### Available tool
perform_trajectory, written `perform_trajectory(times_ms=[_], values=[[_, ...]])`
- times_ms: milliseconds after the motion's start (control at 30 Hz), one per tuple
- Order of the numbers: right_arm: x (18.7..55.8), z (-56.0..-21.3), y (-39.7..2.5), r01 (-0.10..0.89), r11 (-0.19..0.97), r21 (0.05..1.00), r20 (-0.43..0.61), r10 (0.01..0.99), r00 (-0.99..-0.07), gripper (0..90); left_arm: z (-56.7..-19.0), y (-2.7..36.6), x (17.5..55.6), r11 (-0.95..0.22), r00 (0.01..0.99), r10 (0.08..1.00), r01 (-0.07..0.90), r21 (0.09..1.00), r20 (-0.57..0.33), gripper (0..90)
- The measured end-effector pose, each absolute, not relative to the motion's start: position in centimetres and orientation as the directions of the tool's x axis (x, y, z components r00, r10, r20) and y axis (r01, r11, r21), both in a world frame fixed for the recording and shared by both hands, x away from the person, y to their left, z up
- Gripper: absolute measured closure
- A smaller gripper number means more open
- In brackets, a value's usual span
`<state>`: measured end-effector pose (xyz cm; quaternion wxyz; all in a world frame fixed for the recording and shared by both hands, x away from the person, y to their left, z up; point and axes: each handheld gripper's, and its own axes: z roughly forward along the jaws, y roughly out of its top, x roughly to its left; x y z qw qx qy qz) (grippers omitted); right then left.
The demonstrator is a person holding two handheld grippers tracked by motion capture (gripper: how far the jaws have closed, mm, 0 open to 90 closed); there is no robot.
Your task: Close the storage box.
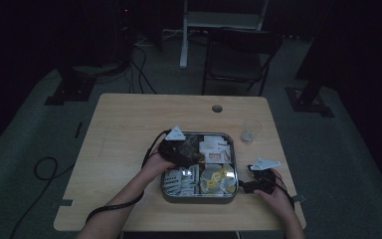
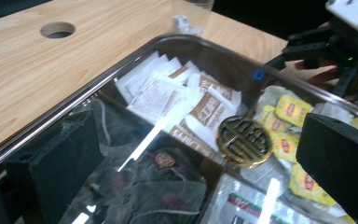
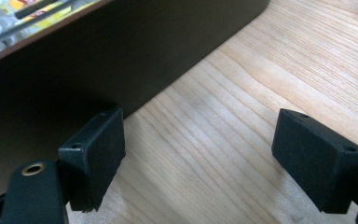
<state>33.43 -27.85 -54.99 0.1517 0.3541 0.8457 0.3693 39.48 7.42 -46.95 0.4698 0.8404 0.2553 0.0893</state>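
dim wooden table (image 1: pixel 129 149); tea tin (image 1: pixel 199 198), perhaps lidded; left gripper (image 2: pixel 200 177) and right gripper (image 3: pixel 200 158) fingers wide, empty.

A square metal tin (image 1: pixel 199 197) with a clear lid sits on the table (image 1: pixel 129 124), divided into compartments: white-and-brown sachets (image 2: pixel 200 105), yellow tea packets (image 2: pixel 291 109), dark pouches (image 2: pixel 163 182); a round brass knob (image 2: pixel 244 141) tops the lid

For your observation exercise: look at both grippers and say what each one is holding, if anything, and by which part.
Nothing is held. The left gripper hangs open above the lidded box; the right gripper is open over the table beside it.
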Motion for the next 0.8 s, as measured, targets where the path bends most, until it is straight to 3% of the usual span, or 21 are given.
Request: perform_trajectory(times_ms=[800], values=[[33.4, -55.0, -27.8, 0.488, 0.476, 0.732, 0.006, 0.711, -0.703, 16.9, -47.9, 14.3, 39.9, -0.33, 0.744, 0.664, 0.382, 0.863, -0.075, 0.4]])
